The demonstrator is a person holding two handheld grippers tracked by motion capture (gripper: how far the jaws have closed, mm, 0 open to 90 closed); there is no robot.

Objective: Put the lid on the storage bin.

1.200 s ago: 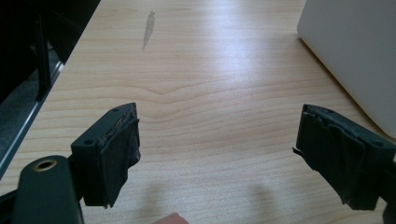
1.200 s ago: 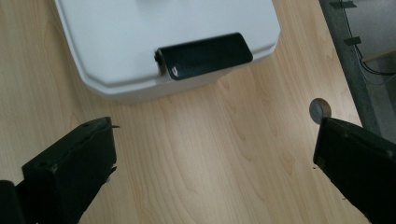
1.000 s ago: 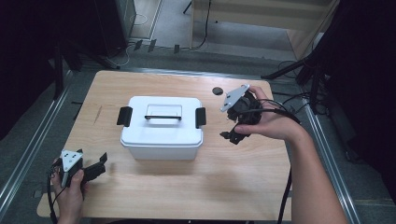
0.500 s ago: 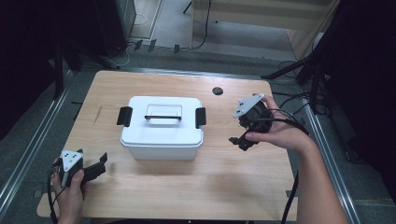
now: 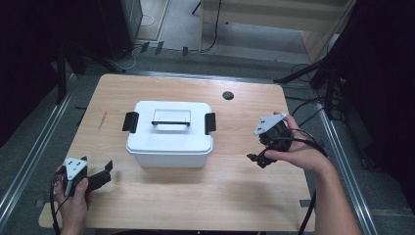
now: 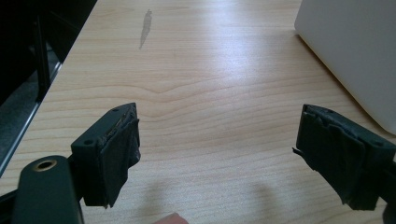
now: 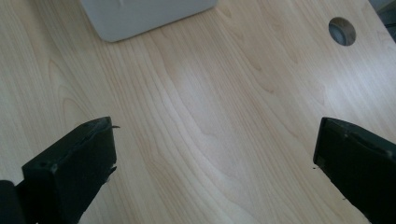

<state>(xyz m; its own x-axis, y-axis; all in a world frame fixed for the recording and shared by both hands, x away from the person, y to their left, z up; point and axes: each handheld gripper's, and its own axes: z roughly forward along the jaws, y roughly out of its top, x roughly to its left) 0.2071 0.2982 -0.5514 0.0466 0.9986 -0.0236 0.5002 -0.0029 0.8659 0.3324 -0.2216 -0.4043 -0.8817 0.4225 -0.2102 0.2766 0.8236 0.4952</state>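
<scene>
Lettering was nowhere legible: the white storage box (image 5: 170, 136) carried no label that could be read, and the grey plates on the grippers were plain. Pale birch-grained wood formed the table (image 5: 235, 196), which had one round cable hole (image 5: 228, 95) toward one o'clock from the box and one dark streak (image 6: 145, 29) in the grain, seen near twelve o'clock in the left gripper view. Grey floor surrounded the table, with metal rails along both sides, cables trailing at the far end and right, and dark equipment in the shadows beyond. One box sat a little left of the table's centre, its lid on, with one black bar handle (image 5: 170, 123) on top and two black latches (image 5: 130, 121), one at each short end. Two grippers were in hand. The left gripper (image 5: 103, 172) lay at about seven o'clock from the box, near the table's front corner, its jaws spread wide over bare wood with the box's corner (image 6: 355, 56) at two o'clock in its own view. The right gripper (image 5: 255, 156) hovered at three o'clock from the box, apart from it, jaws likewise wide open and holding nothing, with the box's edge (image 7: 144, 16) at eleven o'clock in its view.
</scene>
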